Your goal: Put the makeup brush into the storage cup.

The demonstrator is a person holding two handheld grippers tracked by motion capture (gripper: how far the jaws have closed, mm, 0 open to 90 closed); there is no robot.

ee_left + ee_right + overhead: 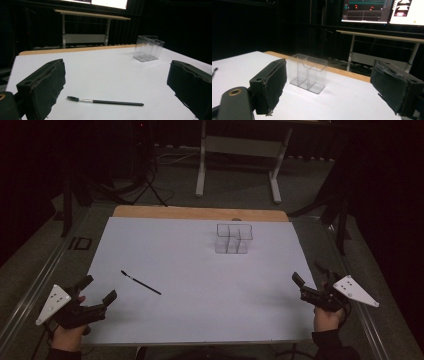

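A slim black brush [140, 282] lies flat on the white sheet covering the bench [165, 250], in its near left part, untouched. Just short of it hovers the left gripper [97, 288], jaws spread wide with nothing between them; in the left gripper view the brush [105, 101] rests between and just beyond them. Well apart, toward the far middle, stands a clear plastic organizer [233, 238] with empty compartments. The right gripper [314, 283] waits at the near right edge, jaws likewise wide and empty. Nothing looks begun: picking up the brush and, presumably, placing it in the organizer both remain.
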